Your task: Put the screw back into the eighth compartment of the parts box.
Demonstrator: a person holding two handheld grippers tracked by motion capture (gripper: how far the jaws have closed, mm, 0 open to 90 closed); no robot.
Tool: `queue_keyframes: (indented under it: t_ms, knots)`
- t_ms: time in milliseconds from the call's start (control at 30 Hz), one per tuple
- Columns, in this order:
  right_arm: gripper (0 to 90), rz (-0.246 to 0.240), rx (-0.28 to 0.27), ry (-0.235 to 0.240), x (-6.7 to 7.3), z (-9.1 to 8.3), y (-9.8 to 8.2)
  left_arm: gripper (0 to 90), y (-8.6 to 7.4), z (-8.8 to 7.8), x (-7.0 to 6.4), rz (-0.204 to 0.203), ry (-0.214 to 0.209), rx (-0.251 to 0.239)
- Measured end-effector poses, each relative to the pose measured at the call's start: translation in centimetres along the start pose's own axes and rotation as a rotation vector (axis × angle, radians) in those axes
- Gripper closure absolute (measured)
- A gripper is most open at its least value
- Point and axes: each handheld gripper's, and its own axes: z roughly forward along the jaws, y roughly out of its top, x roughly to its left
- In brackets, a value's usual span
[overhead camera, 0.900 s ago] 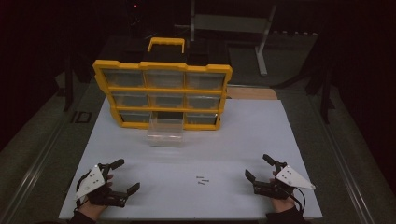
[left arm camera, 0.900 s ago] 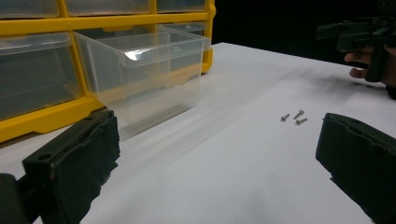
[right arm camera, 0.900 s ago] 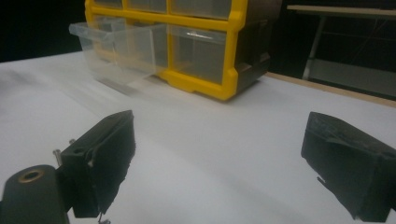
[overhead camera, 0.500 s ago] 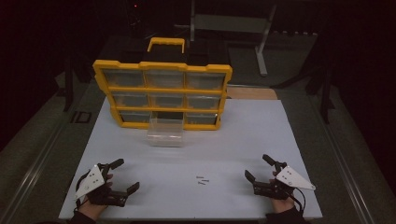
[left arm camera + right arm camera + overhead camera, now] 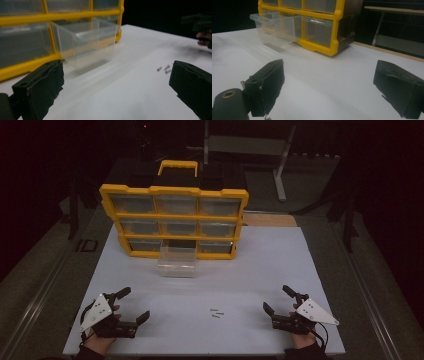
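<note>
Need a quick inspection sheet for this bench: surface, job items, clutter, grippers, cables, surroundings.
Surface: white table top, bare at the middle.
Job's things: small metal screws lying loose between the grippers; clear plastic drawer pulled out in front of the yellow-framed drawer organiser.
Clutter: nothing seen.
Grippers: left gripper and right gripper both open, holding nothing, resting at the near edge.
Cables: black cable trailing from the right gripper.
Surroundings: dark room, metal-framed stand behind the table.
</note>
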Motion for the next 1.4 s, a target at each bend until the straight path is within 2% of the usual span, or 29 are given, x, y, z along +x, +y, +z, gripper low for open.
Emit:
queue_keyframes:
  t_ms: [100,167,267,400,600,700,733,1000,1133,1300,1400]
  knots:
    - [10.1,-0.002,0.007,-0.001,0.1,0.0,0.0,0.0,1.1,-0.1,-0.3,-0.002,0.003,-0.016]
    - [10.1,-0.003,0.004,0.001,0.1,0.0,0.0,0.0,2.1,-0.1,-0.5,-0.006,-0.012,-0.011]
    - [10.1,-0.003,0.001,0.0,0.1,0.0,0.1,0.0,3.5,-0.1,-0.7,-0.004,-0.022,0.007]
    - [10.1,-0.003,0.0,0.0,0.1,0.0,0.1,0.0,5.2,0.2,-0.7,-0.03,-0.05,0.043]
    - [10.1,-0.007,0.0,0.006,0.2,0.0,0.1,0.0,6.9,1.1,-0.9,-0.035,-0.078,0.06]
    - [10.1,-0.009,0.001,0.006,0.2,0.0,0.1,0.0,7.1,1.3,-0.9,-0.033,-0.08,0.064]
    - [10.1,-0.012,-0.002,0.007,0.2,0.0,0.2,0.0,7.9,2.0,-1.1,-0.021,-0.1,0.076]
    - [10.1,-0.014,0.0,0.014,0.3,0.1,0.2,0.0,9.7,4.4,-2.0,0.015,-0.152,0.102]
    - [10.1,-0.014,0.0,0.018,0.3,0.1,0.2,0.0,10.2,5.7,-2.2,0.033,-0.209,0.114]
    - [10.1,-0.013,0.002,0.025,0.3,0.1,0.2,0.0,10.6,7.4,-2.4,0.045,-0.248,0.13]
    - [10.1,-0.013,0.004,0.029,0.3,0.2,0.1,0.0,10.9,8.4,-2.8,0.067,-0.274,0.149]
